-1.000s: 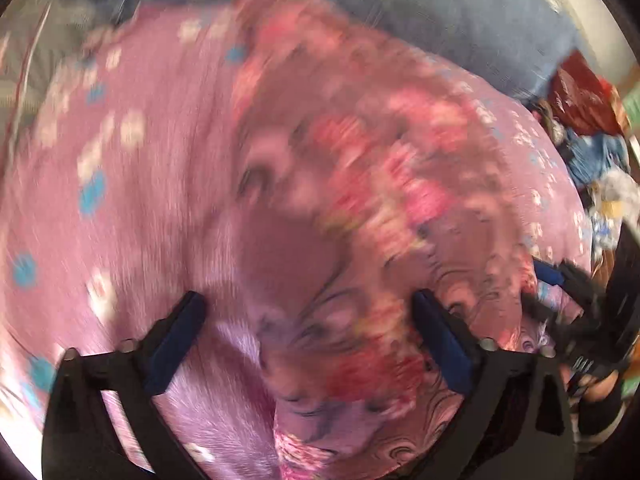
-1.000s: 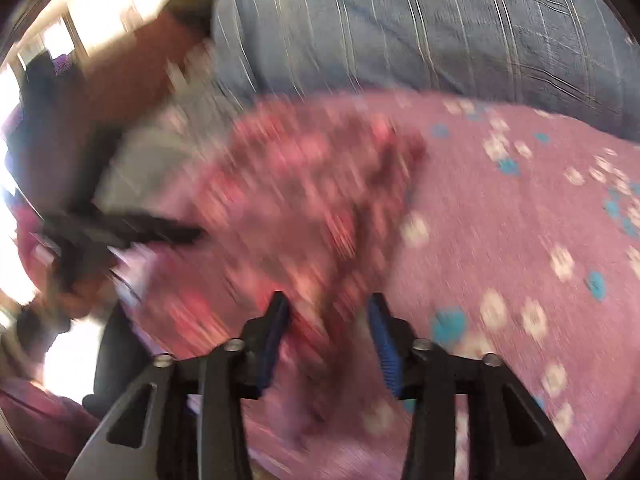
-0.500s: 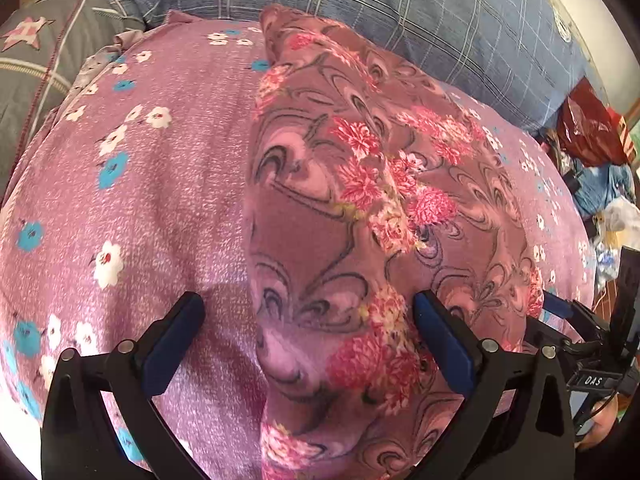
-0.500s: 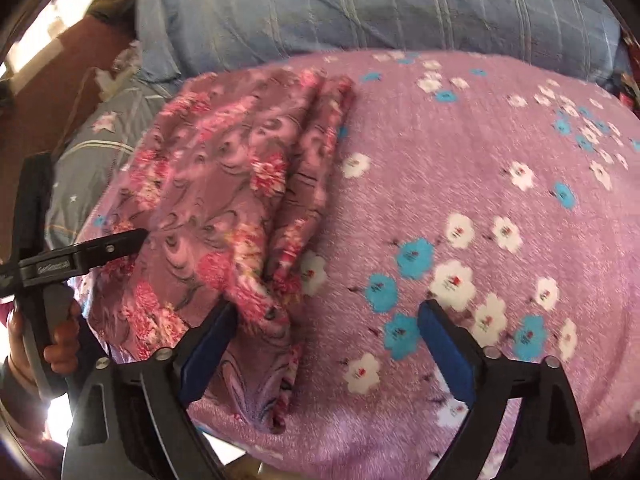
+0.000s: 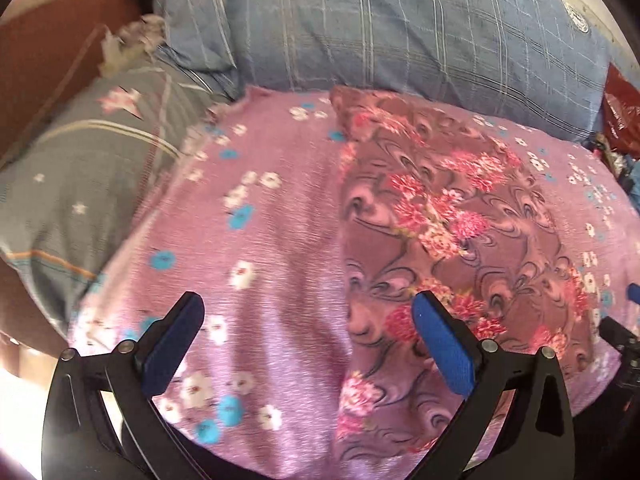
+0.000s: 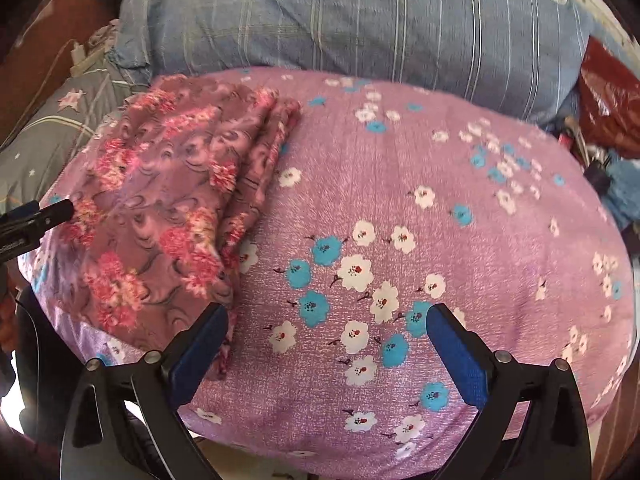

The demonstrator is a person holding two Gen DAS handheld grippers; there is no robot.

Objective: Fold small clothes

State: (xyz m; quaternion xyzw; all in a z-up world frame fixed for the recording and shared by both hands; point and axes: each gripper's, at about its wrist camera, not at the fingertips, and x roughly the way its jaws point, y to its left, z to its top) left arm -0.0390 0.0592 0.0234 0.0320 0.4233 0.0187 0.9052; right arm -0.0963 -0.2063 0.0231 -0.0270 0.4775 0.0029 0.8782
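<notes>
A mauve garment with pink flowers (image 5: pixel 448 248) lies folded lengthwise on a purple flowered cushion (image 5: pixel 260 240). In the right wrist view the garment (image 6: pixel 160 200) lies on the left part of the cushion (image 6: pixel 440 220). My left gripper (image 5: pixel 308 344) is open and empty, above the cushion just left of the garment's near end. My right gripper (image 6: pixel 328 344) is open and empty, above the bare cushion right of the garment. The left gripper's tip (image 6: pixel 44 212) shows at the left edge of the right wrist view.
A blue checked pillow (image 5: pixel 400 28) lies behind the cushion. A grey star-patterned pillow (image 5: pixel 80 168) is at the left. A red bag (image 6: pixel 612 100) and blue clutter (image 6: pixel 624 184) sit at the right. The cushion's near edge drops off below both grippers.
Both grippers have let go of the garment and pulled back. The right gripper opened wide and moved right over the bare cushion. The left gripper moved left. The garment now lies still.
</notes>
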